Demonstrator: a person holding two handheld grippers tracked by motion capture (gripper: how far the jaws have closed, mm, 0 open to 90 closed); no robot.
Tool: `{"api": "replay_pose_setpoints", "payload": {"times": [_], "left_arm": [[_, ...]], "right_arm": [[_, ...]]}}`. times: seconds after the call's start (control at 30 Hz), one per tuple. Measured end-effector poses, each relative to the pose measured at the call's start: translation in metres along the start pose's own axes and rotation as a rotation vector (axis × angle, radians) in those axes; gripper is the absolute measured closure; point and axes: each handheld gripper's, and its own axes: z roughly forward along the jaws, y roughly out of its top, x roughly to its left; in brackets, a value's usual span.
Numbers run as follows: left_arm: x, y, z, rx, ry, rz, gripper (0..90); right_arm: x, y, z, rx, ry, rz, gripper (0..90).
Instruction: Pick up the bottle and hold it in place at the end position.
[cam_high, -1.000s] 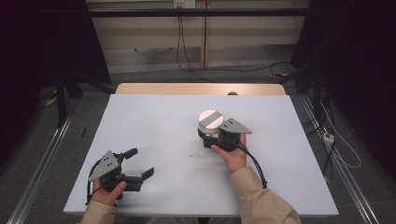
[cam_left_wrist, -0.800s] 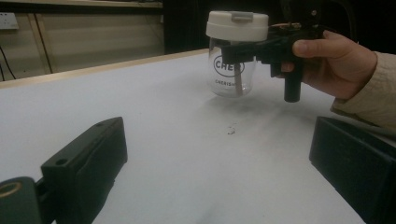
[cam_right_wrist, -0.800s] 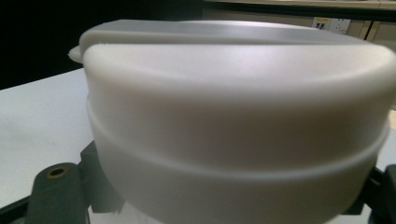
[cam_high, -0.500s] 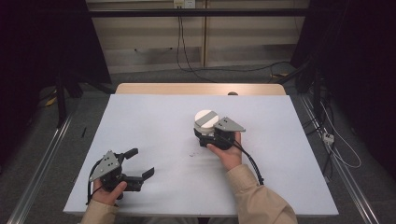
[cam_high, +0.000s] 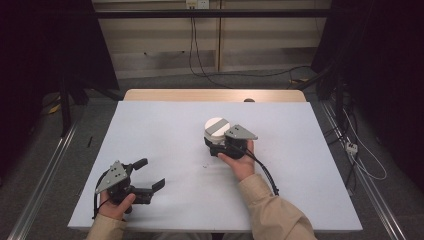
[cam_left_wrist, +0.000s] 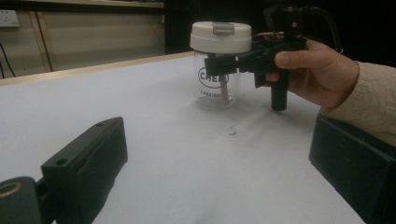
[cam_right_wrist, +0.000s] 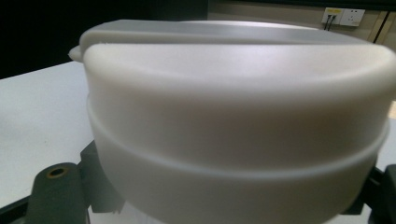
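Where the high view looks down, white table (cam_high: 165, 135) across the middle of the frame, wooden edge along its far side. Left gripper (cam_high: 145, 176) at lower left, held in a hand (cam_high: 117, 205), jaws spread wide with nothing between them. Right gripper (cam_high: 216, 145) just right of centre, held in a hand (cam_high: 239, 161), jaws set around a clear jar (cam_high: 216, 129) with a white lid, the jar standing upright on the table.

Seen from the left gripper view: own two black jaws far apart at lower left and lower right, bare table between. Jar (cam_left_wrist: 217, 84) at upper centre, upright, dark lettering on the glass, white lid (cam_left_wrist: 221, 36) with a grey tab. Right gripper (cam_left_wrist: 224, 63) clasping the jar just under the lid.

Seen from the right gripper view: white lid (cam_right_wrist: 233, 116) very close, spanning almost the whole frame, black jaws at both lower corners hugging the jar beneath it.
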Motion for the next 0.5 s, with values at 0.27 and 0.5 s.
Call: {"api": "replay_pose_setpoints", "payload": {"times": [0.27, 0.5], "left_arm": [[-0.0007, -0.0006, 0.0004, 0.003, -0.003, -0.004, 4.0], [-0.0011, -0.0012, 0.0022, 0.005, -0.004, -0.009, 4.0]], "right_arm": [[0.0005, 0.0008, 0.0057, -0.001, 0.003, -0.011, 18.5], [-0.0031, -0.0012, 0.0084, -0.002, 0.002, -0.001, 18.5]]}}
